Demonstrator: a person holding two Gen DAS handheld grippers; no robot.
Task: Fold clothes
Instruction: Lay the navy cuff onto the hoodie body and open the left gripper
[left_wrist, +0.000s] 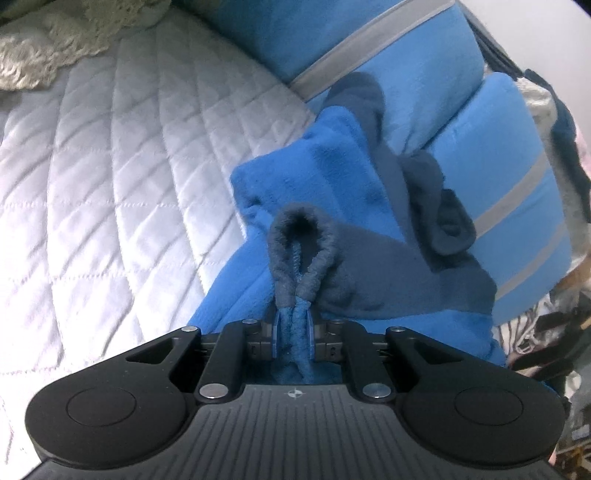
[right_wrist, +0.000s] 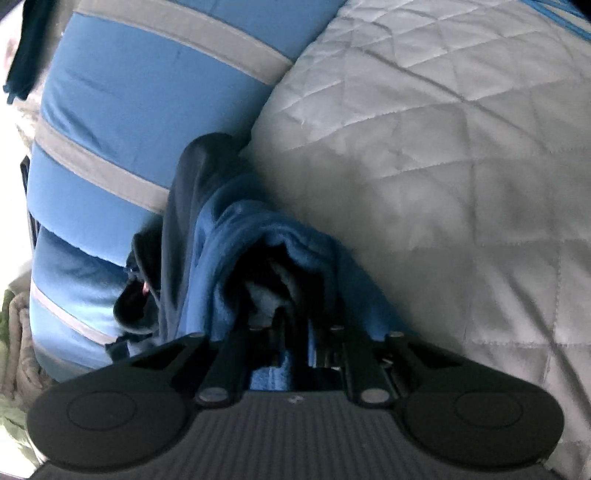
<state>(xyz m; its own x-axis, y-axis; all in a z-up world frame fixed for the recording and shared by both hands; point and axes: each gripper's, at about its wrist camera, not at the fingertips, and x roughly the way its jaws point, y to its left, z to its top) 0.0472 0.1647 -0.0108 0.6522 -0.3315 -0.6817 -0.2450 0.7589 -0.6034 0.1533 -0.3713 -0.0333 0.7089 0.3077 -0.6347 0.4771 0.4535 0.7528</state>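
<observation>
Two grippers: both clamped on one blue fleece garment.
Bed cover: quilted white bedspread (left_wrist: 110, 177), diamond stitching, under everything; also seen in the right wrist view (right_wrist: 443, 166).
Rolled bedding: light blue blanket with grey stripes (left_wrist: 424, 55), lying on the bedspread behind the garment; same blanket on the left of the right wrist view (right_wrist: 110, 110).
Garment: blue fleece garment (left_wrist: 314, 173) with navy panels, bunched between bedspread and blanket, touching both; bunched folds at the right claw too (right_wrist: 229, 258).
Cuff: navy elastic cuff (left_wrist: 301, 251), looped upright just beyond the left fingertips.
Left gripper (left_wrist: 293, 332): jaws pressed together, pinching a blue fold just below the cuff.
Right gripper (right_wrist: 291, 332): fingertips buried in dark folds, jaws pressed together on blue fleece.
Upper left corner: cream lace fabric (left_wrist: 48, 48) on the bedspread.
</observation>
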